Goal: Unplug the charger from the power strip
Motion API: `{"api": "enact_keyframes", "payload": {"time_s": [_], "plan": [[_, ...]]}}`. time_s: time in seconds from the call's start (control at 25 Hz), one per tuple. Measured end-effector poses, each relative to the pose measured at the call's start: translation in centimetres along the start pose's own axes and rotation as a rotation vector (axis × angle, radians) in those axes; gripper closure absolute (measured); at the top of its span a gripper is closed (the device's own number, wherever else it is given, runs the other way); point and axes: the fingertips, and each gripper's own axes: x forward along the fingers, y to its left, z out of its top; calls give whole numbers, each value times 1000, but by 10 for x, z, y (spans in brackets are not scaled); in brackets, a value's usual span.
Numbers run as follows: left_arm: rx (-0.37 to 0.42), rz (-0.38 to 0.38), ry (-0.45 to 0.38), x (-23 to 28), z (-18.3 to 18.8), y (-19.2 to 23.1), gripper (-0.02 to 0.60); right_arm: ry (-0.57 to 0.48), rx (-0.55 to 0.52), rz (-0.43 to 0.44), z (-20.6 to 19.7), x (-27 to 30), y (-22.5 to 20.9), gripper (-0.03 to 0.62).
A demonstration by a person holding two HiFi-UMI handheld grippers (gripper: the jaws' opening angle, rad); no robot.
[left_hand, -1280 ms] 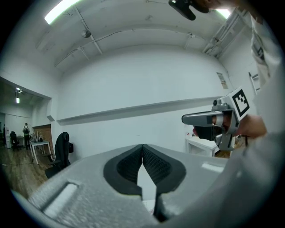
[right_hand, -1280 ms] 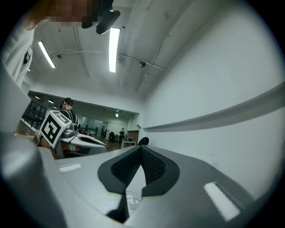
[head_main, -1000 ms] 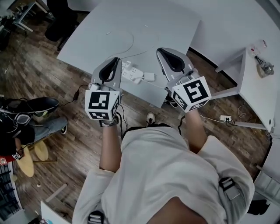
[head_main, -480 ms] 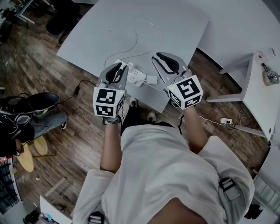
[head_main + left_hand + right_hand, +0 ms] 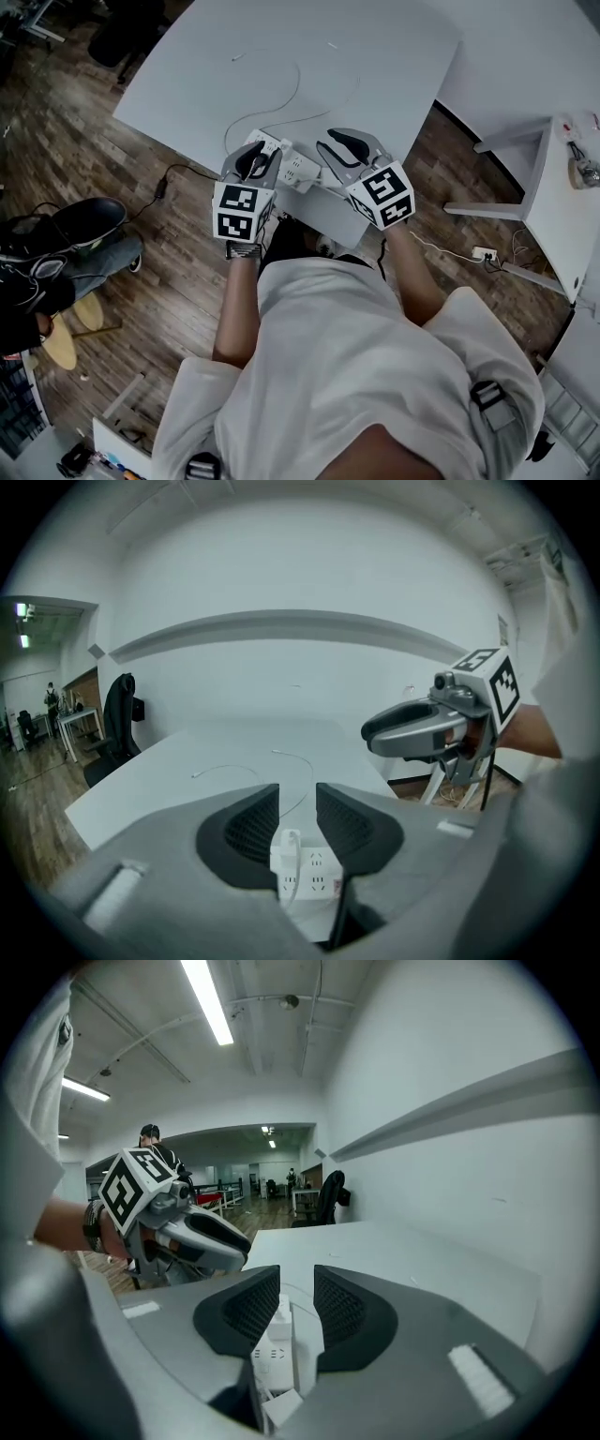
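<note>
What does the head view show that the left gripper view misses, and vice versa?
Head view only: the person's white shirt, the wooden floor and another person's shoe. Left gripper view only: the far wall and the socket holes of the power strip, framed by the left gripper's jaws, which have just been opening and touch nothing. Both: the white table, the power strip, a thin white cable.

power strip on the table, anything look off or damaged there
Nothing stands out. The power strip lies close to the white table's near edge with the charger upright in it; a thin white cable curls loosely across the tabletop.
</note>
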Motion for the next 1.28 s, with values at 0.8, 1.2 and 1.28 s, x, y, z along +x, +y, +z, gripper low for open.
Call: {"api": "enact_keyframes", "payload": {"time_s": [0.8, 1.2, 1.28], "plan": [[-91, -153, 286, 85, -90, 12, 397, 354, 86, 171, -152, 105, 2, 467], [-57, -157, 359, 103, -108, 8, 391, 446, 119, 222, -184, 119, 7, 465], [-40, -154, 361, 107, -112, 8, 391, 454, 135, 239, -188, 121, 8, 465]]}}
